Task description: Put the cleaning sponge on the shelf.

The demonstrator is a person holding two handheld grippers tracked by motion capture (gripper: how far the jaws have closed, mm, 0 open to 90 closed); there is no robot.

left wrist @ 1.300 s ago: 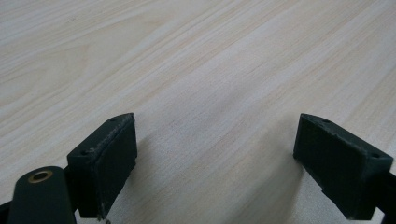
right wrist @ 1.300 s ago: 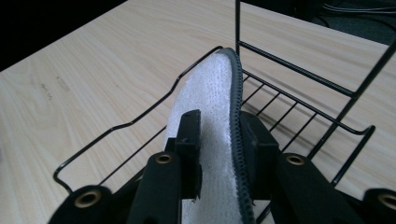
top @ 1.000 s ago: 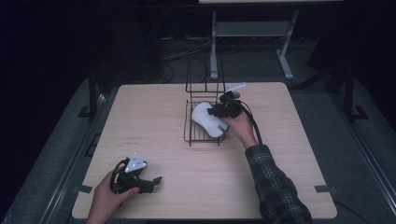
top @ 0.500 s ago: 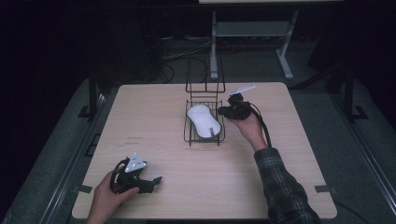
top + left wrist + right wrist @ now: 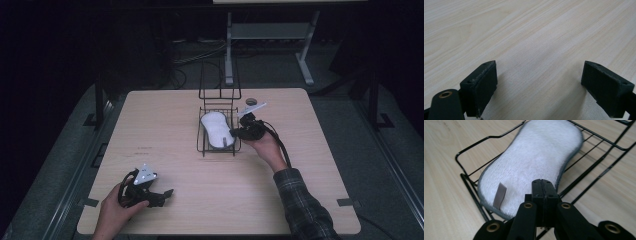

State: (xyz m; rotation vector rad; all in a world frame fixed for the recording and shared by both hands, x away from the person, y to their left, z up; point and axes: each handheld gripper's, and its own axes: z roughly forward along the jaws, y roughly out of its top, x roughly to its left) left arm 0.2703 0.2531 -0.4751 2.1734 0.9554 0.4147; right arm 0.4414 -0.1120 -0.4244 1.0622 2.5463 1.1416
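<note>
The left gripper (image 5: 150, 192) rests low on the desk (image 5: 165, 125) near its front corner, jaws wide and empty, parked out of the way. The white pad (image 5: 216, 129) lies flat inside the wire rack (image 5: 201, 141), probably set there to store. Just right of the rack, the right gripper (image 5: 236, 134) has its jaws closed together, pinching nothing.

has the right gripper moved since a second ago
Yes. The right gripper, its jaws just closed on nothing, has drawn back off the white fuzzy pad to the right-hand edge of the black wire rack.
</note>
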